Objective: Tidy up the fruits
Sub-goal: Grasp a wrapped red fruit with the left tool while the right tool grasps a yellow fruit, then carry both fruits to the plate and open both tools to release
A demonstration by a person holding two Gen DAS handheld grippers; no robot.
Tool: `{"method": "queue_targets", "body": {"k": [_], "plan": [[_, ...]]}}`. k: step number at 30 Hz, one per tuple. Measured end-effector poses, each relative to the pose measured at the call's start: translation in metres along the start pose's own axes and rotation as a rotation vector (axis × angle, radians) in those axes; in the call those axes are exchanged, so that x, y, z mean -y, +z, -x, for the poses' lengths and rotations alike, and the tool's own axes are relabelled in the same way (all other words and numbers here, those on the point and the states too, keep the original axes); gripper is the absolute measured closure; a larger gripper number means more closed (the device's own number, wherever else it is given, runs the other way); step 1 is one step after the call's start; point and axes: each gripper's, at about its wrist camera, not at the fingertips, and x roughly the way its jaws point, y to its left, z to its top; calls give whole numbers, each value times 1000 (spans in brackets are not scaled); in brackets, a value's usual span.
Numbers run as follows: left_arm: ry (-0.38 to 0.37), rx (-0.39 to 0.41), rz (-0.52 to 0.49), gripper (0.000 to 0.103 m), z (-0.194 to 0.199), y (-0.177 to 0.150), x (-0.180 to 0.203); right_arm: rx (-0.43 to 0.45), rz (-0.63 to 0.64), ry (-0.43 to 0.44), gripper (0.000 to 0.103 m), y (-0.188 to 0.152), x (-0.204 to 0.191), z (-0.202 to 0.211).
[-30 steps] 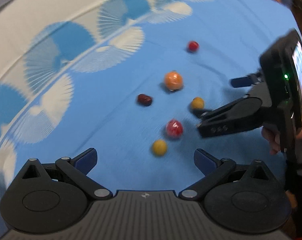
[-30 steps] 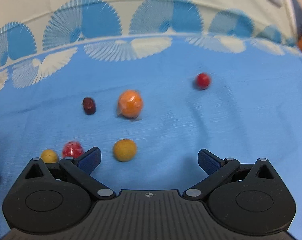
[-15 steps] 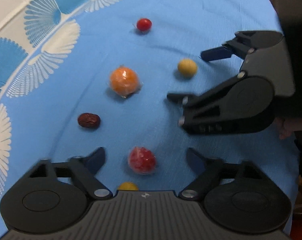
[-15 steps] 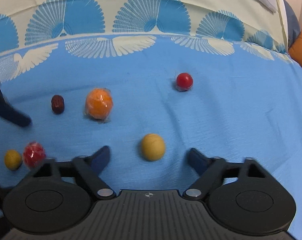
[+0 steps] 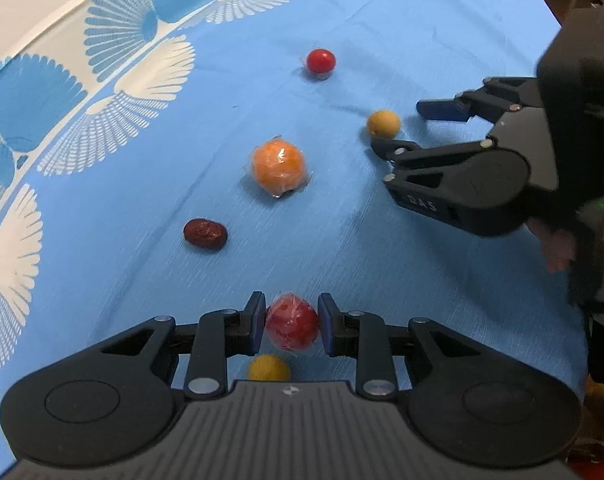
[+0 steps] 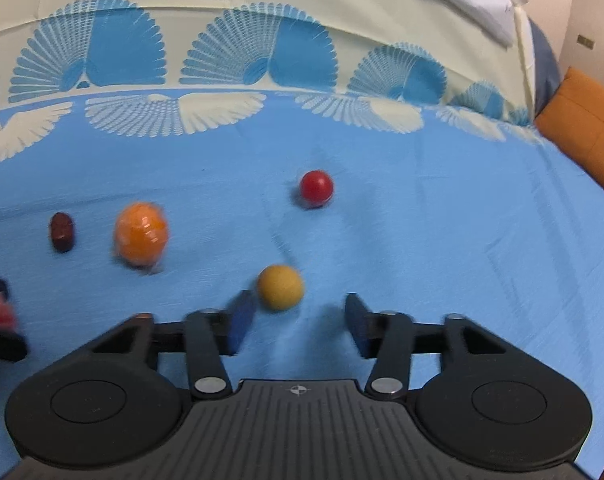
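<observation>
Closing around a wrapped red fruit (image 5: pixel 291 327), the left gripper (image 5: pixel 291 330) has its blue pads right against both sides of it, nearly pressed together with the fruit pinched between them. That fruit is round, glossy under clear film, and sits low on the blue cloth (image 5: pixel 382 260). Just behind it, partly hidden by the gripper body, lies a small yellow fruit (image 5: pixel 269 367).

The right gripper (image 6: pixel 298 324) is closing as well, but its jaws are still spread fairly wide. A tan round fruit (image 6: pixel 280 287) lies just ahead of the fingertips, nearer the left finger and not yet between the pads; nothing is gripped. From the left wrist view the same fruit (image 5: pixel 383 123) sits between the two finger ends of the right gripper (image 5: pixel 398 128), and I cannot tell whether the nearer finger touches it.

Farther out on the cloth are a film-wrapped orange (image 5: pixel 278 167), a dark wrinkled date (image 5: pixel 205 233) to its left, and a small smooth red fruit (image 5: pixel 321 61) well apart at the far side
</observation>
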Motion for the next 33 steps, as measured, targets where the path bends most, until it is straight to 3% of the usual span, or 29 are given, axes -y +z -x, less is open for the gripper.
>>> {"method": "queue_targets", "body": {"k": [3,4,7,11,14,19,21,25,33], "plan": [[10,1,10,72,-1,2,0,14,11,13,51,1,0,-7],[14,2,15,72,-2,3,0,18,20,44,75,3,0,-9],[28,10,47,72,3,6,-4,32,-13,47,76,5,3,-6],[82,35,170,72,26,8,-16,163,-113,-110,76,8,25,4],[144,59,281,72,61,2,-20,122,-174,-181,76,6,40,0],[201,103,436,72,137,-35,-21,92,-227,-190,76,5,56,31],[219,105,488,72,166,-56,-16,104,-229,-137,76,8,58,62],[219,91,621,72,215,-106,-4,135,-193,93,76,1,48,152],[224,74,767,72,270,-188,49,85,-47,477,75,-26,-6,294]]}}
